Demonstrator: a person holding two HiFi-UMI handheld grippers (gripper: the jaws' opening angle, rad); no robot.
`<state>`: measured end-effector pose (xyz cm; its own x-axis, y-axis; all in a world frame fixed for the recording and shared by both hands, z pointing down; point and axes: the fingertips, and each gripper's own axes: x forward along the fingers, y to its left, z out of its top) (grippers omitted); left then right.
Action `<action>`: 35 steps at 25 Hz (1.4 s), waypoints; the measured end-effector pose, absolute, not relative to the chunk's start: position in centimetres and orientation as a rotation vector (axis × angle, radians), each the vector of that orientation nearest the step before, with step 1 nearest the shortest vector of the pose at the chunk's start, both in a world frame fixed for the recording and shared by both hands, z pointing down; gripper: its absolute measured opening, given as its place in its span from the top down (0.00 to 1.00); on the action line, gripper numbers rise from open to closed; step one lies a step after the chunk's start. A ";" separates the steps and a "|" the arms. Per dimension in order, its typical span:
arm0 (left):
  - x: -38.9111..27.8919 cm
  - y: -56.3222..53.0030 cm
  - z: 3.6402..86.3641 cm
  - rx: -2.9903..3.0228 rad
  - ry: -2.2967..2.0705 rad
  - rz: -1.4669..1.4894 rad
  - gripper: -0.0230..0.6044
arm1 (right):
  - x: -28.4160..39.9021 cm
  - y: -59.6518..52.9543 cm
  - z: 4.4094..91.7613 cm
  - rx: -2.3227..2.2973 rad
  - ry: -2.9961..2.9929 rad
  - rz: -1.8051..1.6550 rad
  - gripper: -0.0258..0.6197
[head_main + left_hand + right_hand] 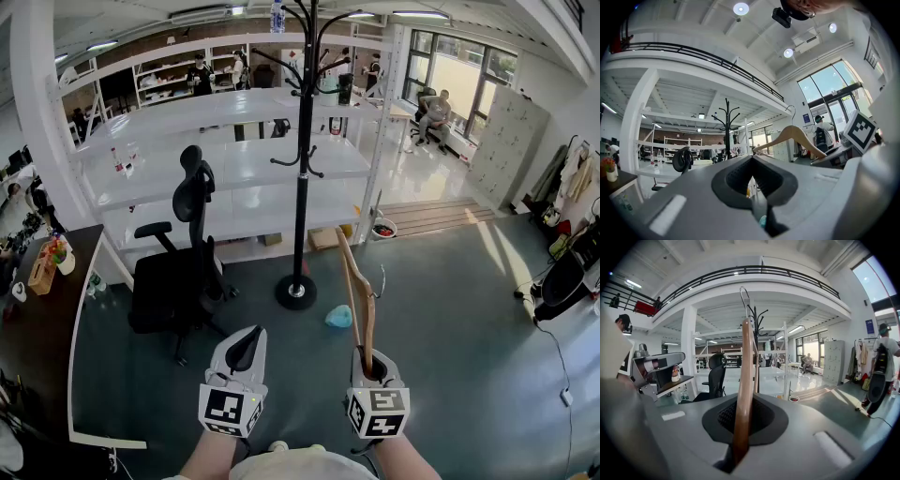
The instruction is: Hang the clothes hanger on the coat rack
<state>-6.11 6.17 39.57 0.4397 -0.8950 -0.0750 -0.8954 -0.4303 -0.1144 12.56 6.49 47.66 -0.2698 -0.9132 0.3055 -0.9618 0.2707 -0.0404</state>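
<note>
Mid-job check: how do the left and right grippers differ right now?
The right gripper is shut on the wooden hanger; the left gripper is shut on nothing. The left gripper sits on the office chair's side, the right gripper away from it. Both point forward toward the coat rack.

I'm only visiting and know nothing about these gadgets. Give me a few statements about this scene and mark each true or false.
1. The right gripper holds a wooden hanger. True.
2. The hanger hangs on the coat rack. False: it is in the gripper, apart from the rack.
3. The left gripper is shut and empty. True.
4. The black office chair stands right of the rack in the head view. False: it stands left of it.
5. A light-blue object lies on the floor near the rack's base. True.
</note>
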 end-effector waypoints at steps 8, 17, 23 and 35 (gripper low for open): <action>-6.3 6.3 39.8 -2.557 1.580 0.005 0.96 | 12.3 6.6 47.9 1.761 -2.308 0.335 0.92; -8.6 6.0 40.5 -2.580 1.566 0.009 0.96 | 11.0 6.8 48.5 1.814 -2.272 0.380 0.92; -11.7 5.5 41.1 -2.587 1.576 0.020 0.96 | 9.0 6.5 49.2 1.837 -2.245 0.401 0.92; -14.6 2.1 43.7 -2.619 1.612 0.006 0.96 | 8.3 3.0 50.9 1.858 -2.217 0.449 0.92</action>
<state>-14.63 2.13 43.74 0.4511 -0.8917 -0.0379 -0.8919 -0.4489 -0.0545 8.34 2.97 50.91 -0.1804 -0.9178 0.3537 -0.9831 0.1570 -0.0943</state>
